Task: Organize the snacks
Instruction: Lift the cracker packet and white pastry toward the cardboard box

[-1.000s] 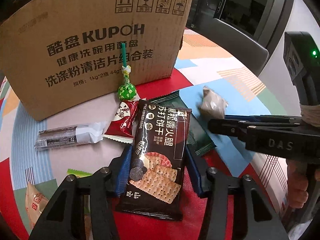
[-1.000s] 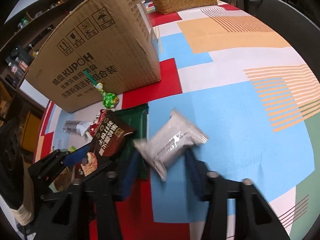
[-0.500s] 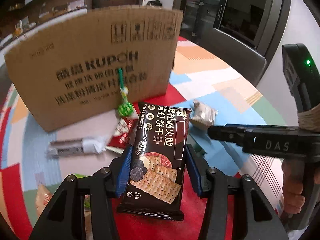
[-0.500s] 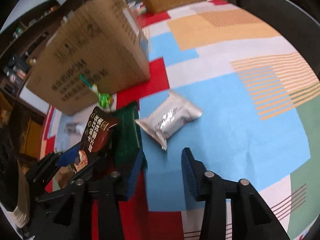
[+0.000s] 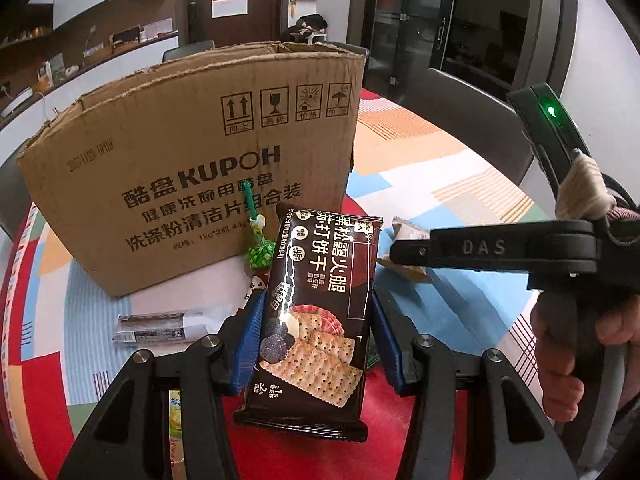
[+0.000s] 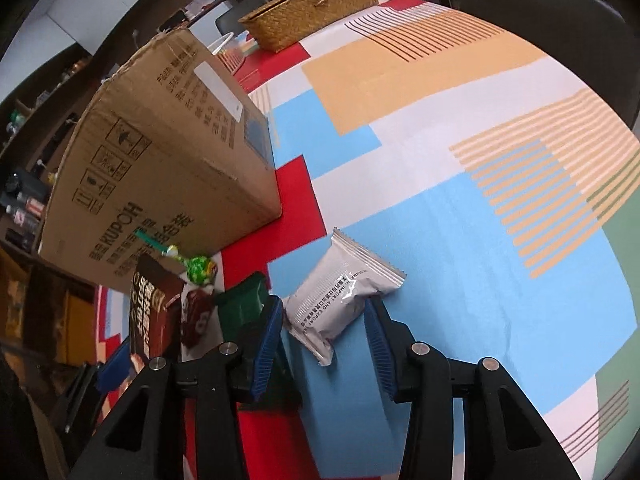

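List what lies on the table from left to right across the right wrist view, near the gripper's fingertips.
Black cracker packet → red snack packet → dark green packet → silver foil packet, lying between the right gripper's open jaws.

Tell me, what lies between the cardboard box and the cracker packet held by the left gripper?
A green lollipop, seen in the left wrist view.

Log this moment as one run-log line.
left gripper: shut on cracker packet, lifted | right gripper: open around silver packet on tablecloth | cardboard box: open
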`<state>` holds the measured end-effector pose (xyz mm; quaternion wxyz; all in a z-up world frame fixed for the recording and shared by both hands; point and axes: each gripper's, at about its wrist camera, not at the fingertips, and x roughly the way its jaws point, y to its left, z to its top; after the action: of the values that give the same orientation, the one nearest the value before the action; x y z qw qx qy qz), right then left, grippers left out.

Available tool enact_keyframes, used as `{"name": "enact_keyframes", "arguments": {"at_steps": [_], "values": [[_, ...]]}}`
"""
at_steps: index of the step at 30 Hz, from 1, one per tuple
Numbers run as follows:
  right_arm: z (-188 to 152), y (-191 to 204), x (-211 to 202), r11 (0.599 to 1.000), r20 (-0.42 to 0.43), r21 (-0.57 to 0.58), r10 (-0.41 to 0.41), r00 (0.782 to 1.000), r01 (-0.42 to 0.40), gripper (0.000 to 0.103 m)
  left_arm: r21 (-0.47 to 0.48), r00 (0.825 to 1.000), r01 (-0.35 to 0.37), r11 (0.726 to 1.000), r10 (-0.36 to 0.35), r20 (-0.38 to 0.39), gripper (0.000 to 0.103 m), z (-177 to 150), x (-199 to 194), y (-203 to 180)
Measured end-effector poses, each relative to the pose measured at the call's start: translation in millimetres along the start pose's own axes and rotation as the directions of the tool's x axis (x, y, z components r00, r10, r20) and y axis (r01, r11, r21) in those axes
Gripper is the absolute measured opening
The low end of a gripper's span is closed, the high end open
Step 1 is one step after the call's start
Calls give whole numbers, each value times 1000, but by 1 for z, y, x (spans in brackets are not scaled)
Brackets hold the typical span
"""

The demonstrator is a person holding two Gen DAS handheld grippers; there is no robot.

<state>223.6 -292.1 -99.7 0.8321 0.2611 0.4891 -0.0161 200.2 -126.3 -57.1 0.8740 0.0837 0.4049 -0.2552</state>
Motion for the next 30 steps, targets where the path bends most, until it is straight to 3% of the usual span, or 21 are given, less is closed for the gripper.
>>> {"name": "enact_keyframes", "arguments": {"at_steps": [3,7,12,14,18,24,30], "values": [[6,3,4,1000,-13,-8,-7,1000,7,47,-10,1000,2,1000,-2,-7,51,-2,0,2],[12,8,3,1000,2,-18,-12,1000,12,63,-18,1000,4,1000,-4,-4,51,-1,0,5],[18,11,8,998,11,-28,-50,999,50,63,-25,1000,1,1000,-1,-5,51,0,1,8],[18,13,14,996,-2,-46,-76,997,76,58,-38,1000,1,999,-2,-12,51,-1,2,11],[16,16,17,988,-7,-96,-120,993,119,34,-57,1000,6,998,-7,-17,51,-1,2,13],[12,22,9,977,21,-153,-150,988,151,31,-66,1000,11,998,-12,-6,51,-1,-5,14],[2,33,-17,972,67,-193,-122,990,133,31,-90,1000,10,996,-8,26,51,0,-25,18]]}}
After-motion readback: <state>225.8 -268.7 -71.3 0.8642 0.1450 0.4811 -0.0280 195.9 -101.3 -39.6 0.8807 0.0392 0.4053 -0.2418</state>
